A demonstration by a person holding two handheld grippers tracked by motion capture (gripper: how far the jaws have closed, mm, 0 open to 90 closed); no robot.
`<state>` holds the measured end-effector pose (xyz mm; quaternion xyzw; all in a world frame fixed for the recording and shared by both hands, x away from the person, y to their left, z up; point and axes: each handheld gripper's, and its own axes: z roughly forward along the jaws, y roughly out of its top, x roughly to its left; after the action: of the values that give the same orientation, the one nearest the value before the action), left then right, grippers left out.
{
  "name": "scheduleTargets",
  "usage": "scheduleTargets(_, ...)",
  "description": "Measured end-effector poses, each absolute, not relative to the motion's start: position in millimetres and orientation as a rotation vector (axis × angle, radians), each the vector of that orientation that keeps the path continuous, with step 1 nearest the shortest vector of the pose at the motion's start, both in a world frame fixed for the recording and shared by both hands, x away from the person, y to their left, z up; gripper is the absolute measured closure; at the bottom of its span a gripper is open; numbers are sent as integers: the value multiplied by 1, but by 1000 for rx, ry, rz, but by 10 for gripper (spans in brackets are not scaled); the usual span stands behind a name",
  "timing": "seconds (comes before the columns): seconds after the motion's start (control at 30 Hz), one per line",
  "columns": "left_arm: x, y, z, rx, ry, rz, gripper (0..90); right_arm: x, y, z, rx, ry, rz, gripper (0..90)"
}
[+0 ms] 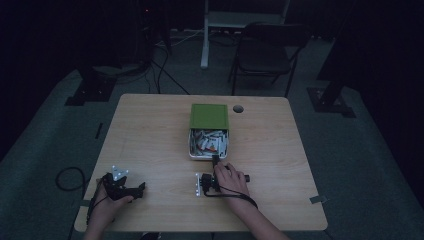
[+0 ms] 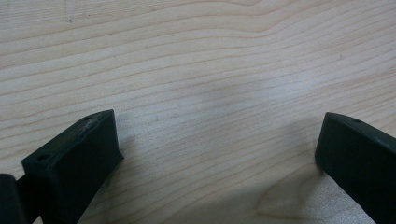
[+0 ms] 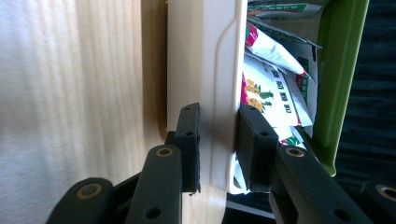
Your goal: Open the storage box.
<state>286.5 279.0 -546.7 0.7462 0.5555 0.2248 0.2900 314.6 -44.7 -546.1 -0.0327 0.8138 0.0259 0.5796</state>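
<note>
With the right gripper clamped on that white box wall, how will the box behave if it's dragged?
The box probably slides easily: its wall looks like smooth, stiff plastic on bare table. Its packets look light. The open green lid may flap.

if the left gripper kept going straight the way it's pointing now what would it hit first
Most likely the bare wooden table: the left gripper looks down onto its surface with jaws wide open and nothing between them. Depth is hard to judge.
</note>
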Motion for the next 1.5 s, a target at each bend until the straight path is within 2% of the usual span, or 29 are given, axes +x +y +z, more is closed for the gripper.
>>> scheduleTargets(1.5,286,279,-547,1991,1481,600,1,267,-54,-549,-142,1931,83,718)
